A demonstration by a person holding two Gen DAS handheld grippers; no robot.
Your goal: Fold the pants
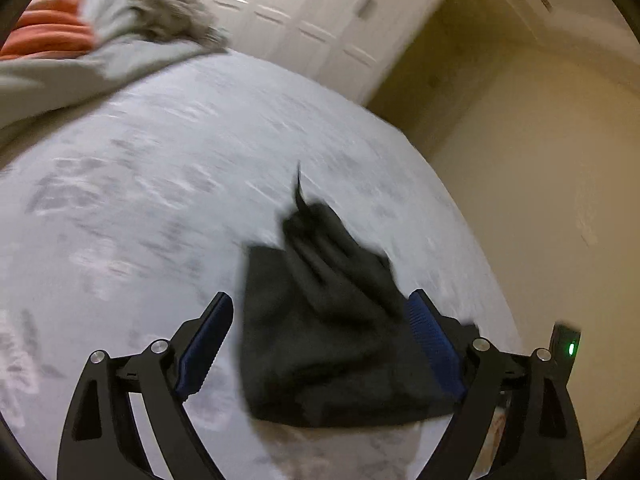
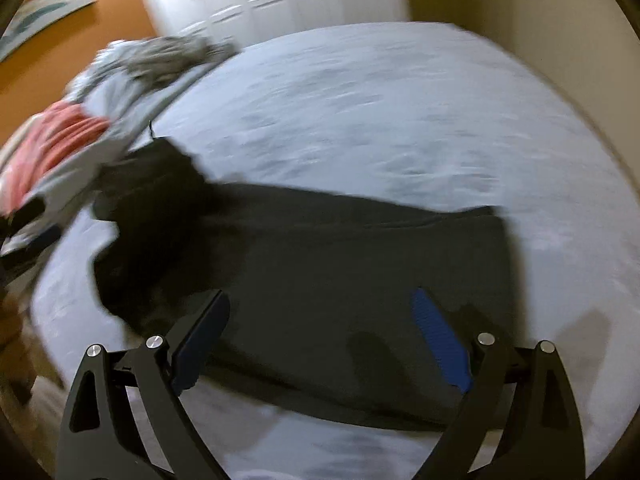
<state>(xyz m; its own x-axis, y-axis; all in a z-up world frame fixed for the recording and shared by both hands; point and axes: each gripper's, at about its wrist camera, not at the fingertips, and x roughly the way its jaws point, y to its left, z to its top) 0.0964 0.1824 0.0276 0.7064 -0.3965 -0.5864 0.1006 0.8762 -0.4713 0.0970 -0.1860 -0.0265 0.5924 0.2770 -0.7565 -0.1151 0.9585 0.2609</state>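
Pants (image 2: 320,264) lie spread on the pale bedcover (image 2: 380,112), close to the near edge of the bed. Dark fabric runs as a long flat panel across the right wrist view, with a bunched, thicker end toward the left, next to a pile of other laundry (image 2: 132,64) and a red-striped item (image 2: 56,140). A thin cord sticks up from that bunched end.

Left gripper (image 1: 320,344) hovers above the bunched end with its jaws spread wide; fabric shows between the blue pads (image 1: 432,340), but neither pad presses on it. Right gripper (image 2: 320,340) is likewise spread wide above the flat panel, holding nothing. Both views are blurred by motion, so exact contact with the cloth cannot be confirmed.

Judged from this layout, the garment is laid lengthwise so that one end can be carried over the other; wide jaws suit a fresh grasp at an edge or corner.

Edges and clearance:
- The far straight edge of the panel is crisp and accessible.
- The near edge lies close to the mattress edge, leaving little margin there.
- The far half of the bedcover is bare and gives ample room for a fold away from the person.
- The laundry pile lies close beside the bunched end, perhaps touching it, and limits travel to the left.
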